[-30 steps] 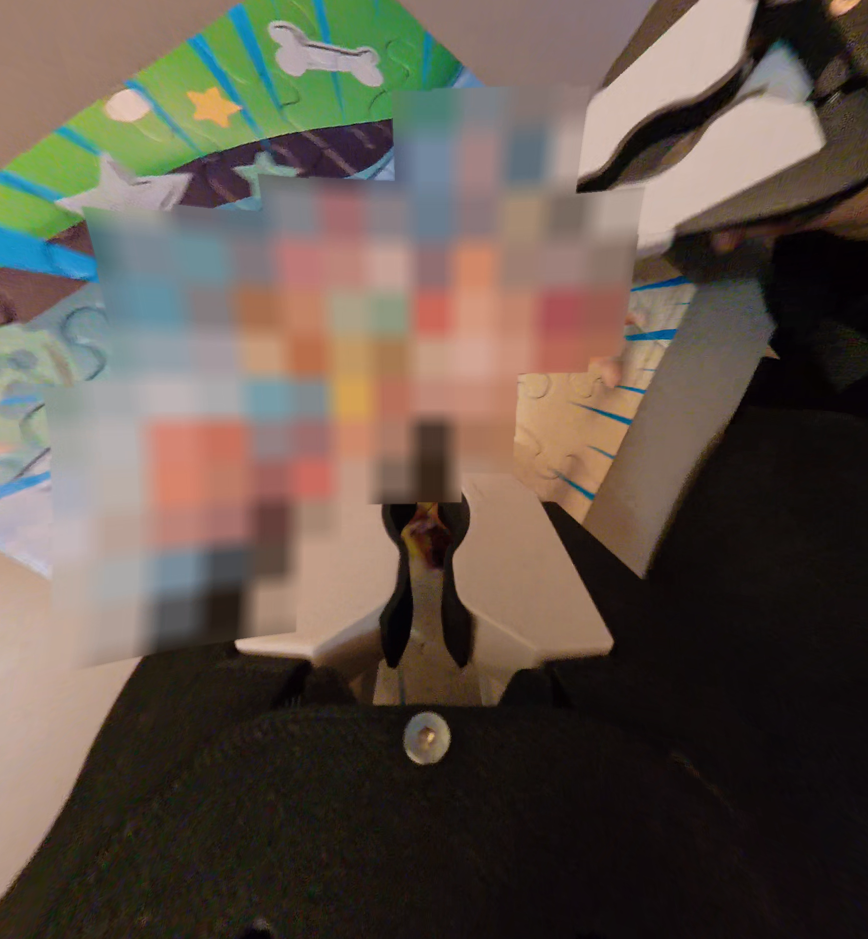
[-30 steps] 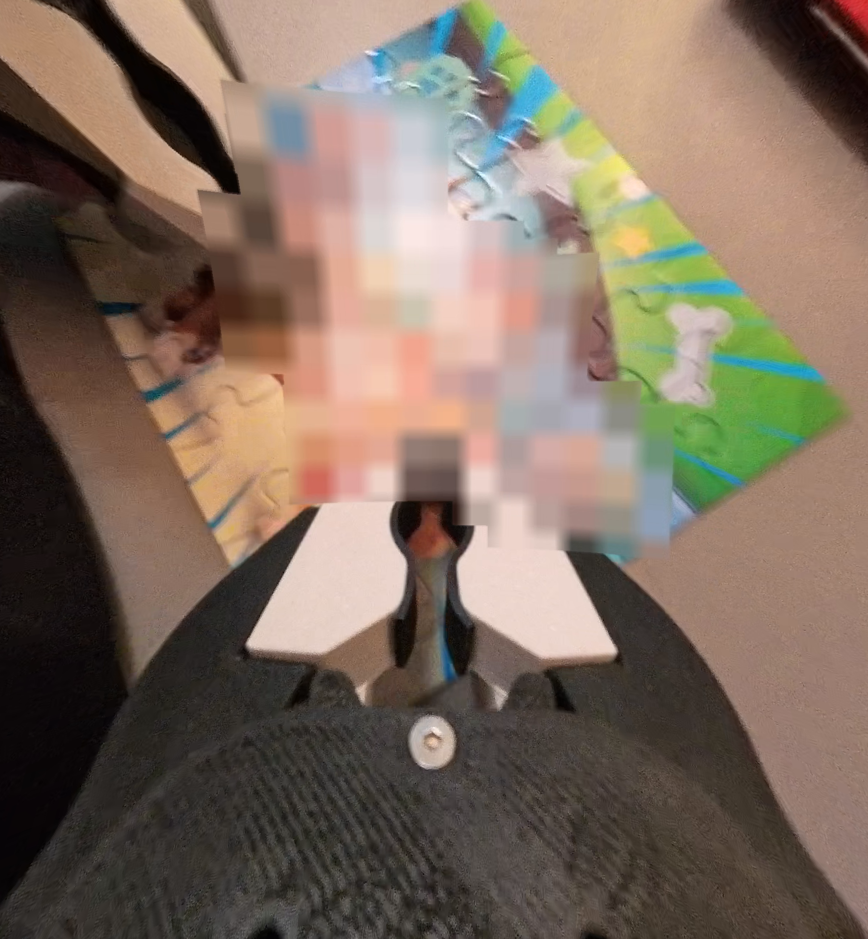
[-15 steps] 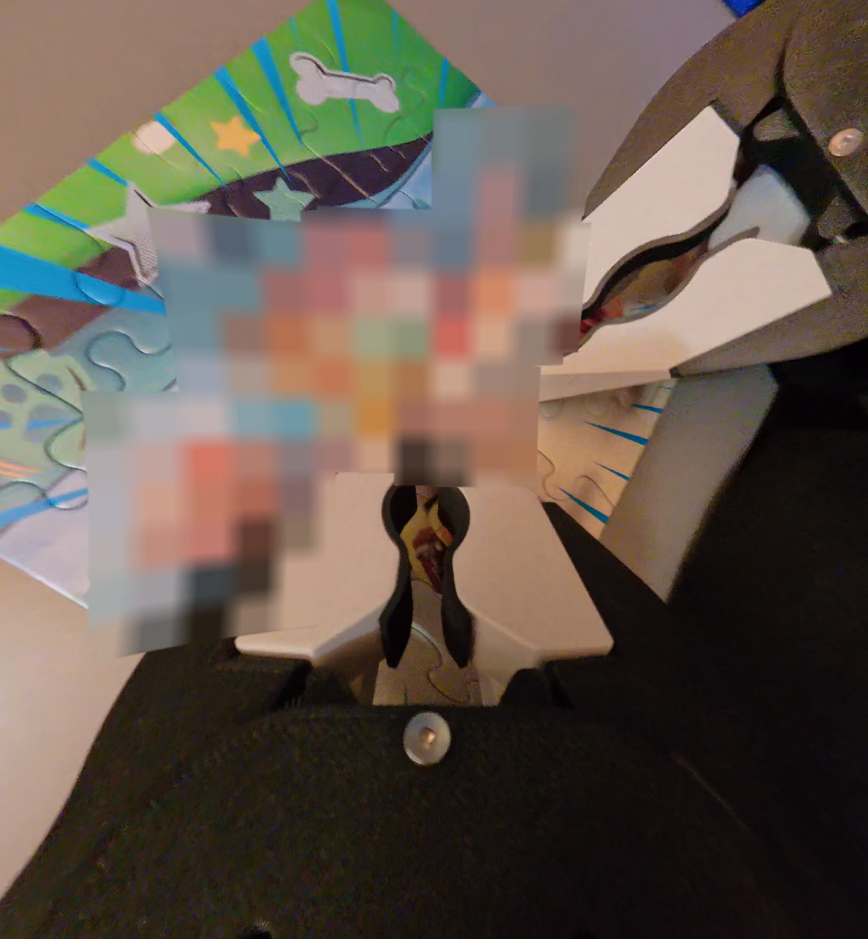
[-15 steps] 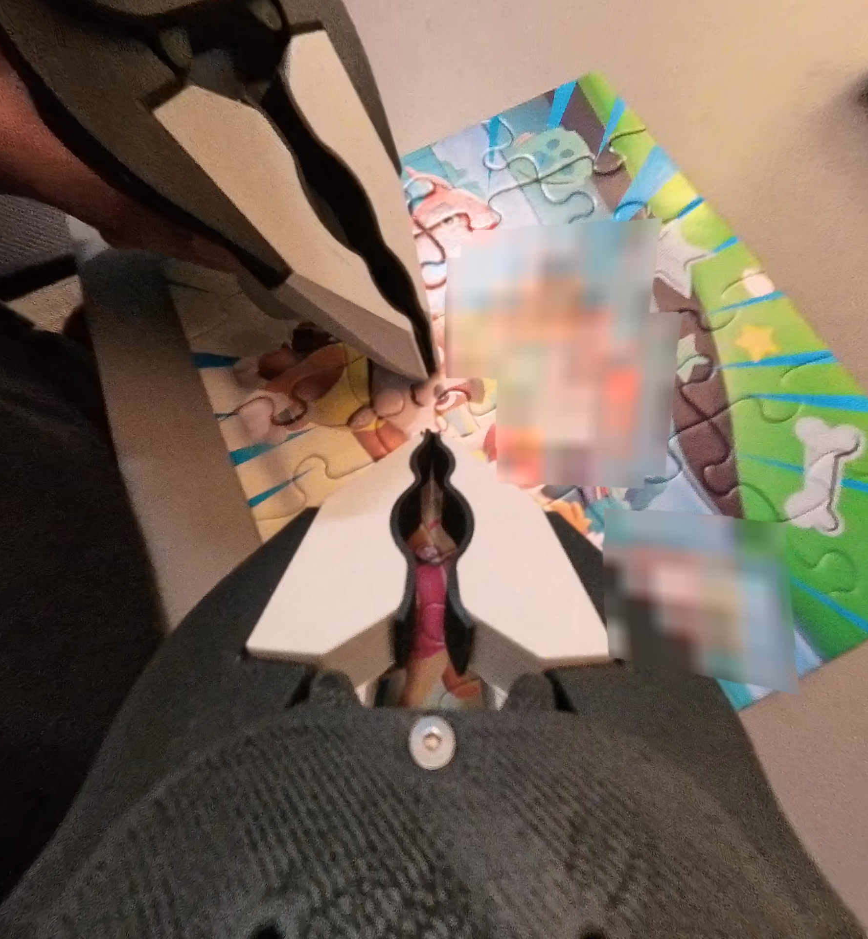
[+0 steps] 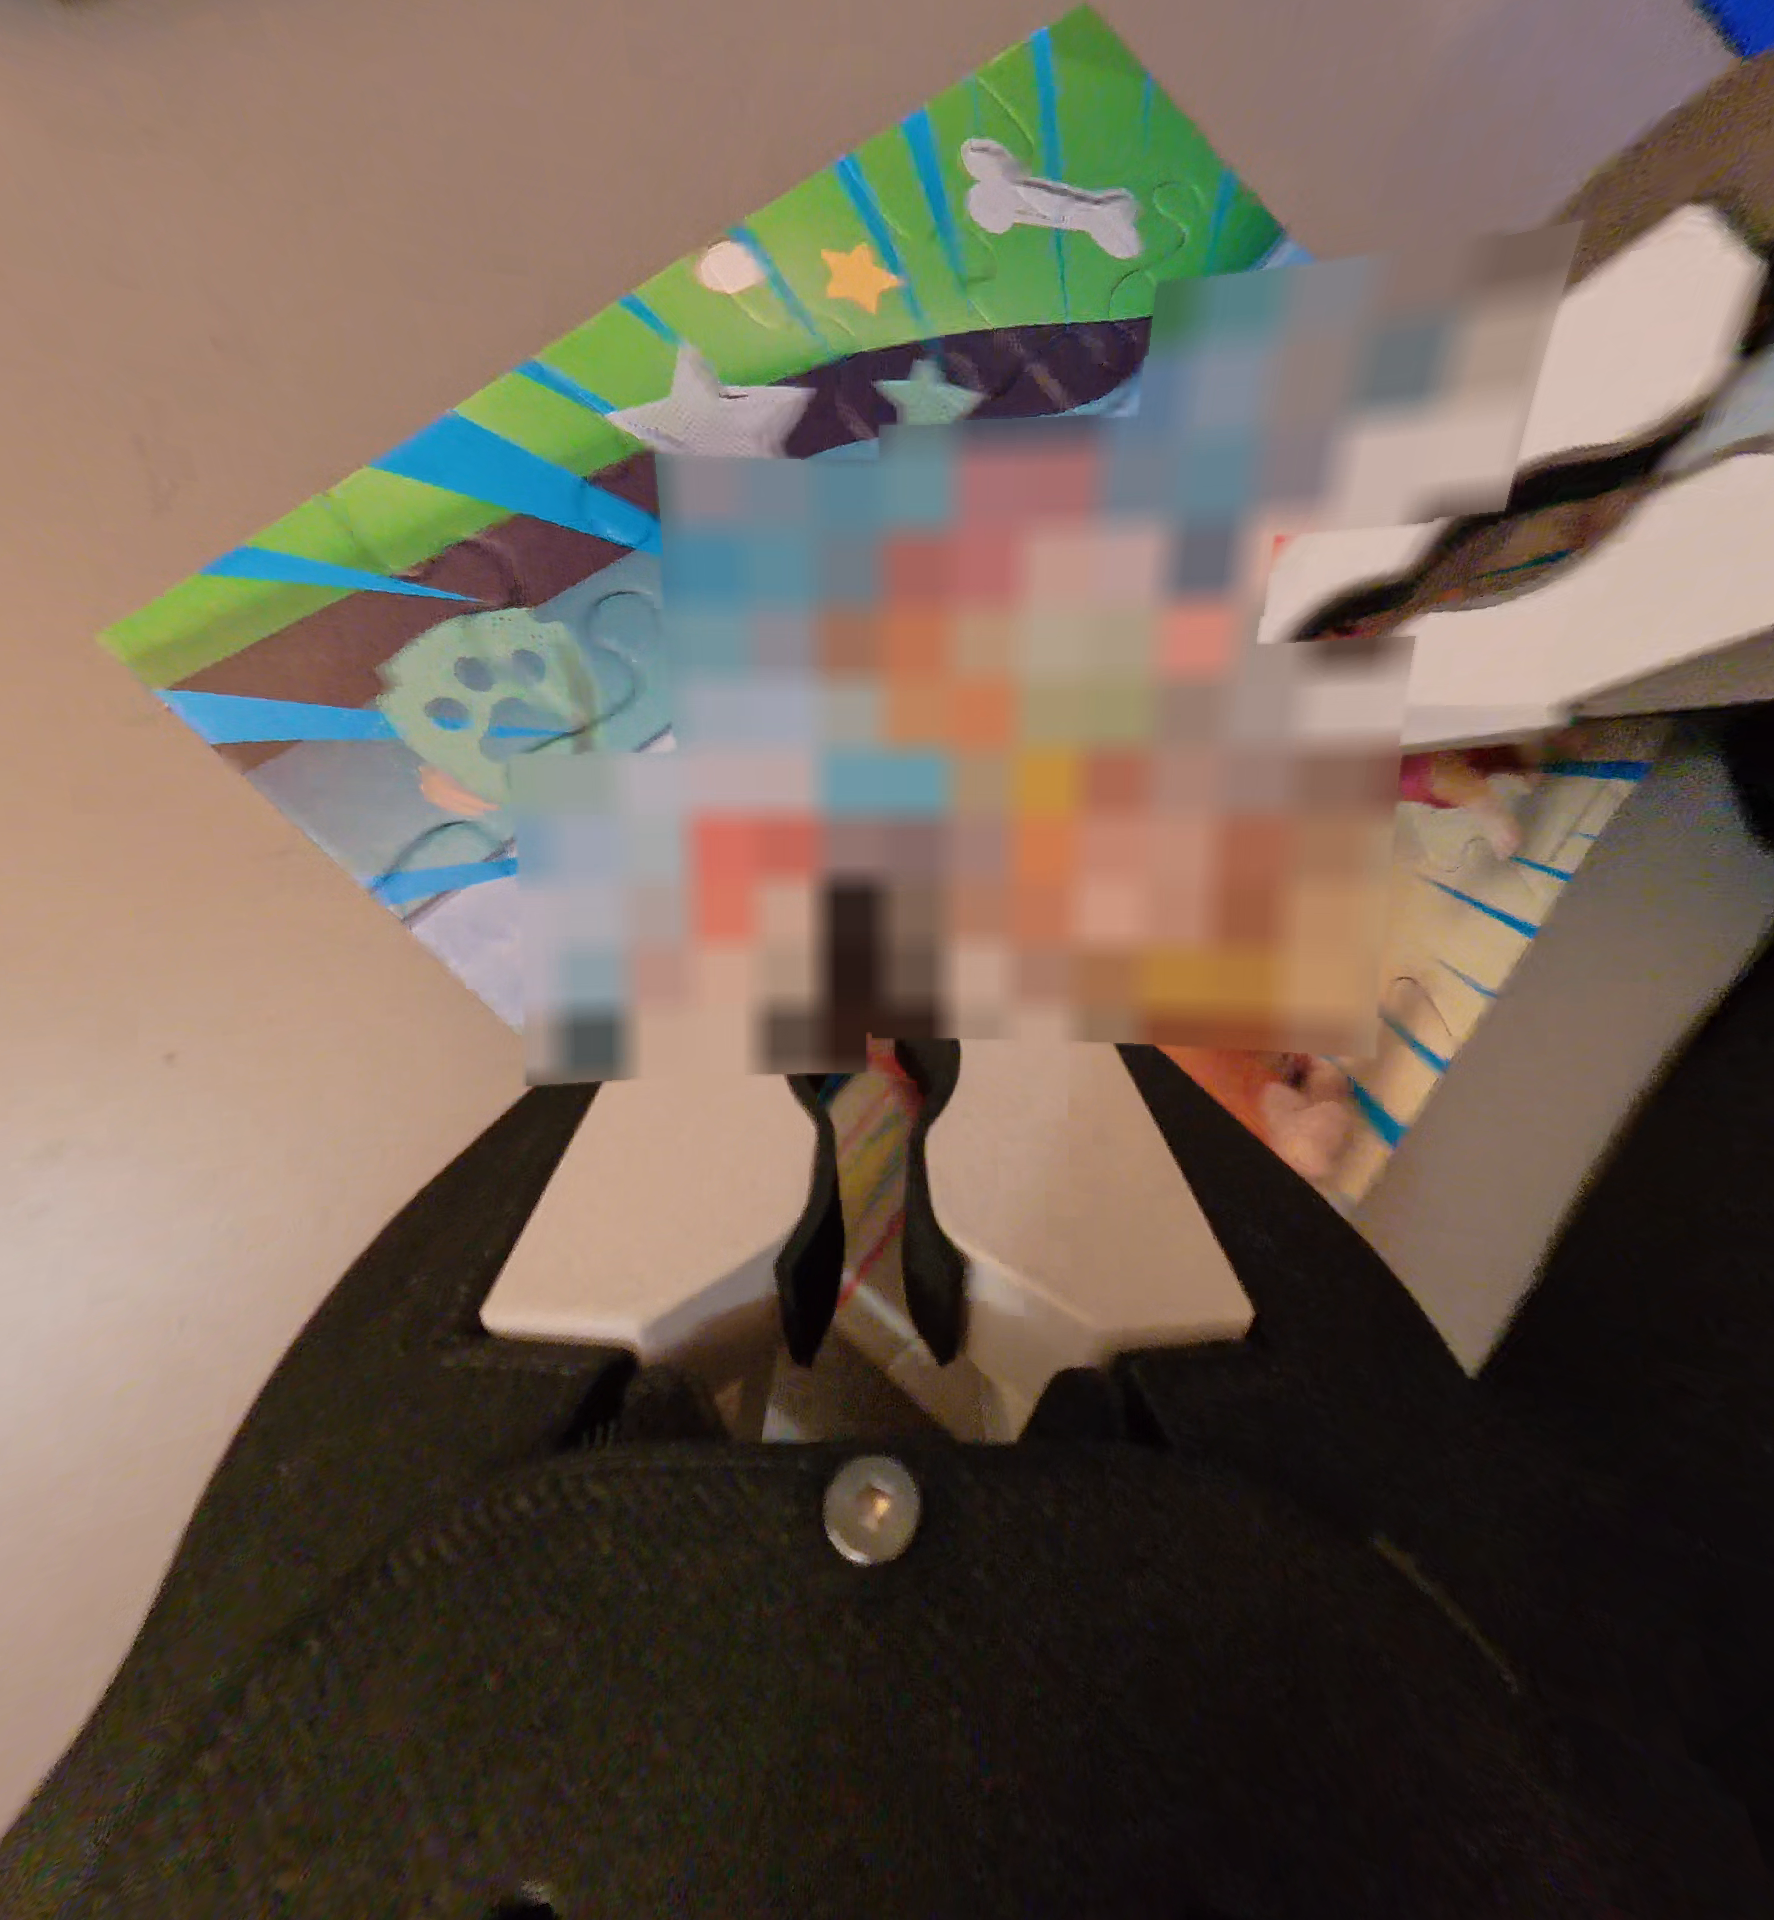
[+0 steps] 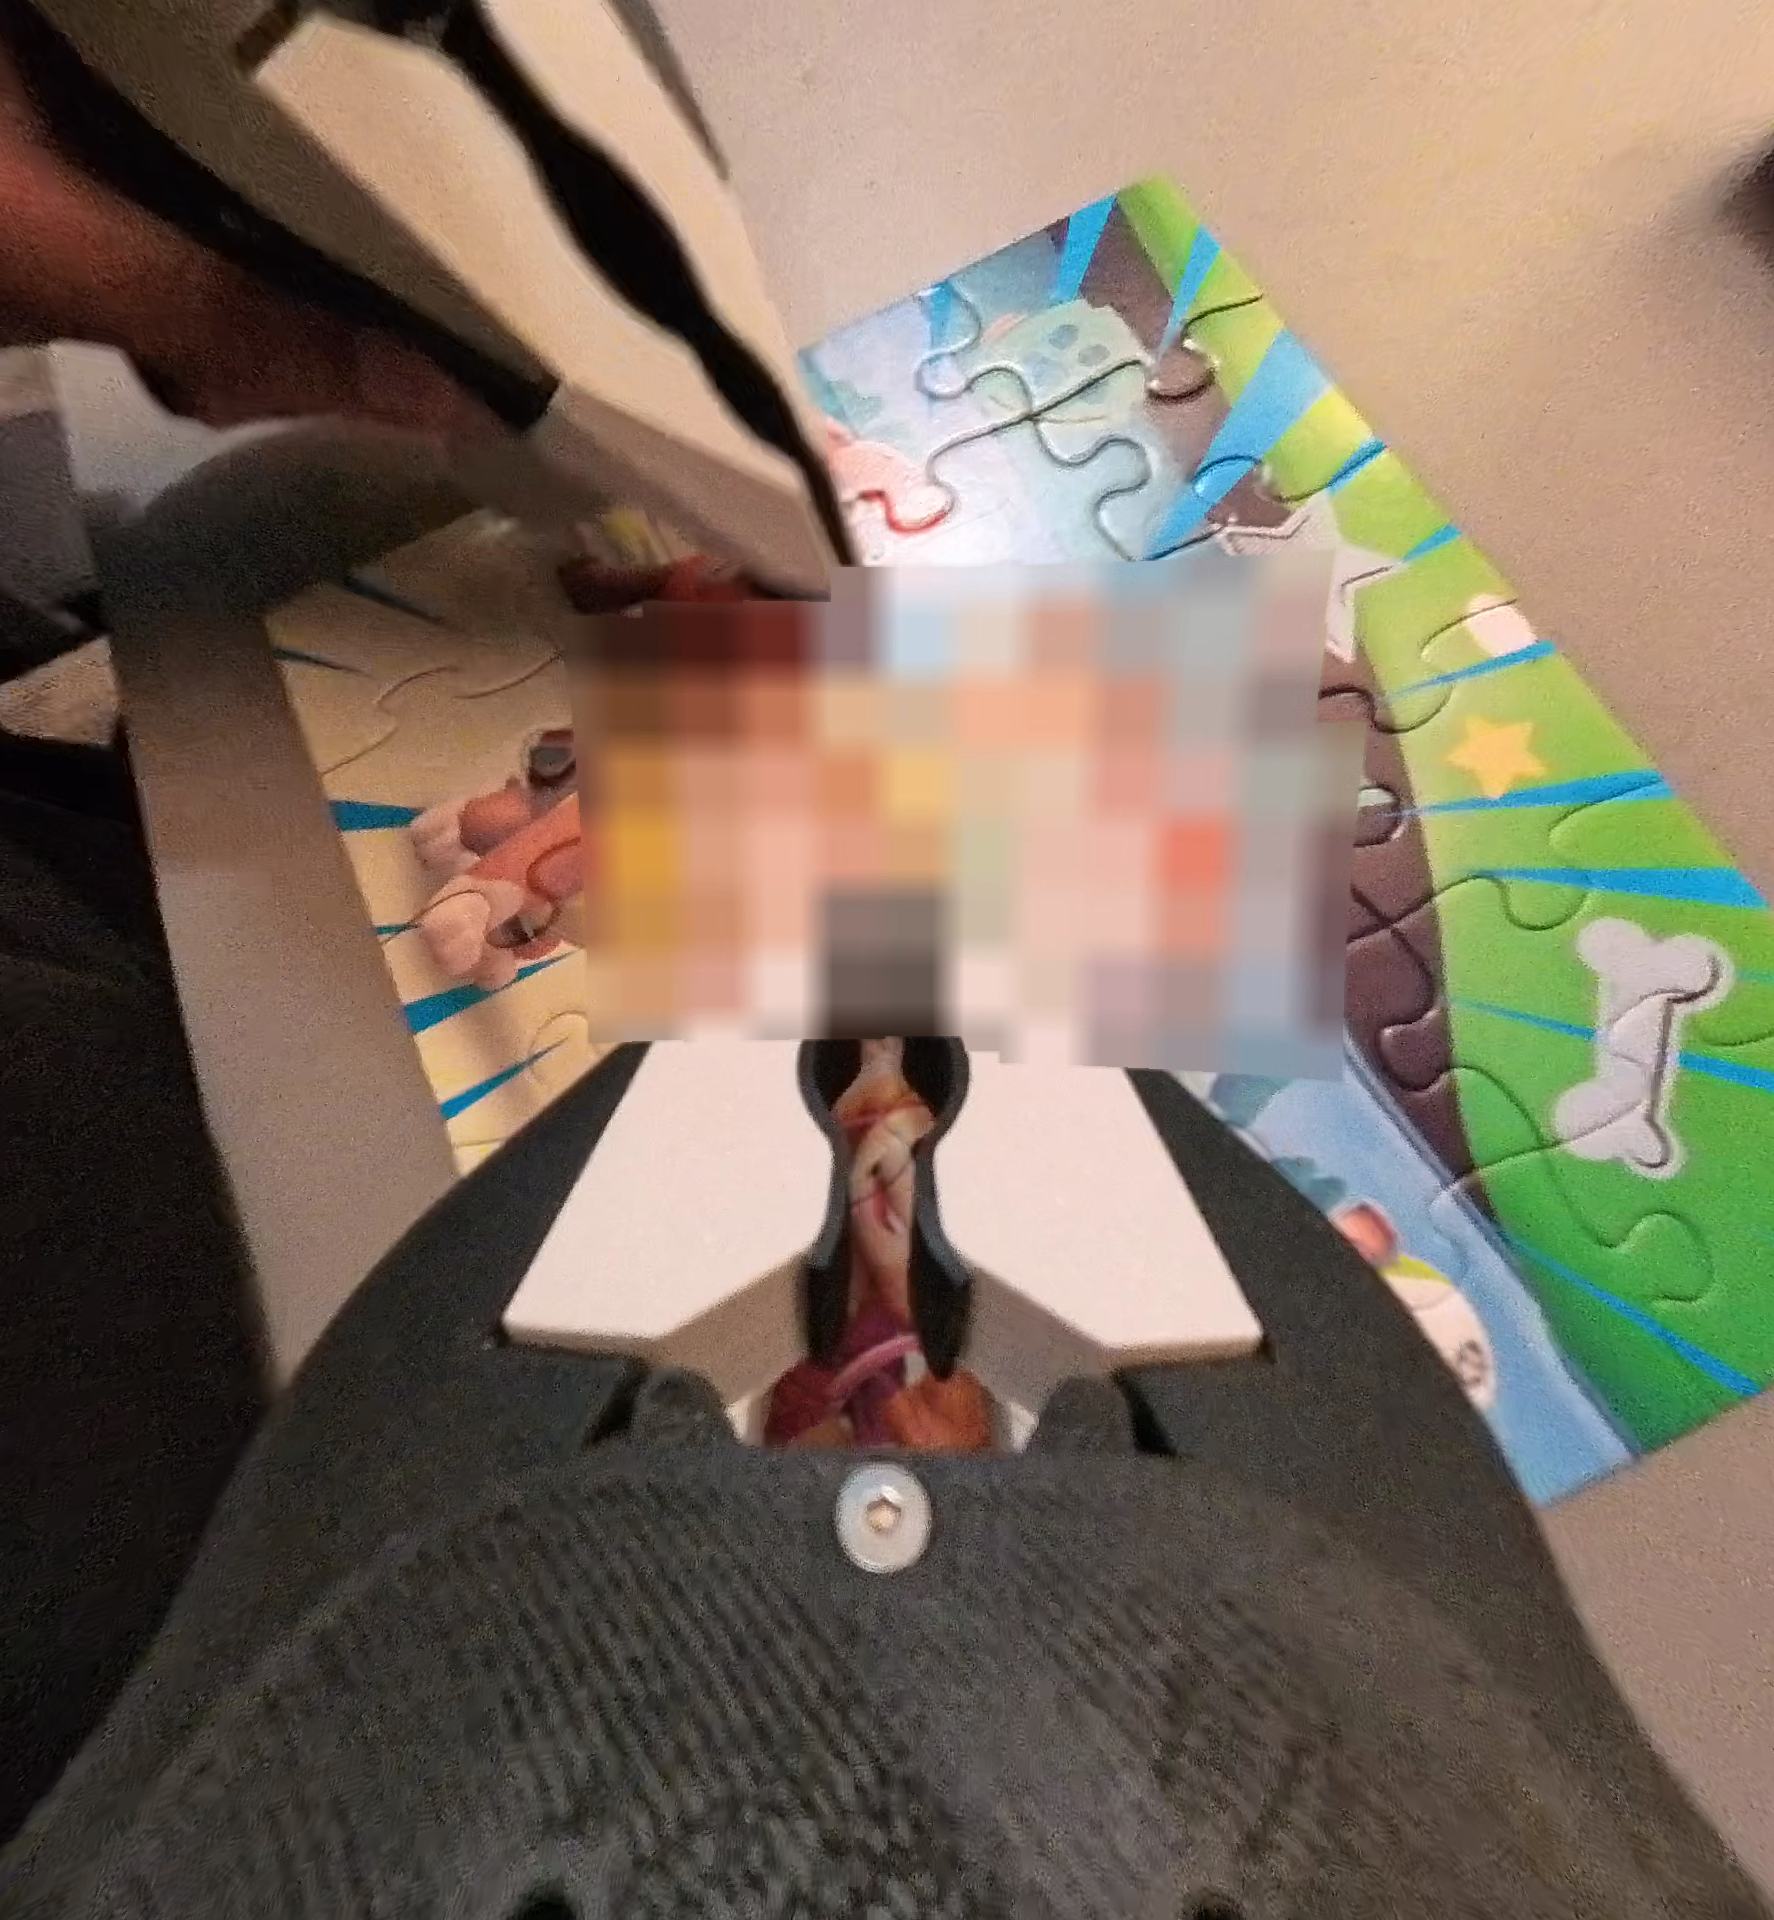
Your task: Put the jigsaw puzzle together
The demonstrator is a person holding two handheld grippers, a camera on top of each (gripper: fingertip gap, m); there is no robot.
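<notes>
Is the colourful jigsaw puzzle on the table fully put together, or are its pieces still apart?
Where visible, the jigsaw puzzle lies assembled: pieces interlock into one flat rectangle on the table. Its middle is blurred out, so completeness there cannot be told.

No readable writing shows on the jigsaw puzzle, seemingly only pictures.

Black textured gripper body, white fingers, one silver screw.
</notes>
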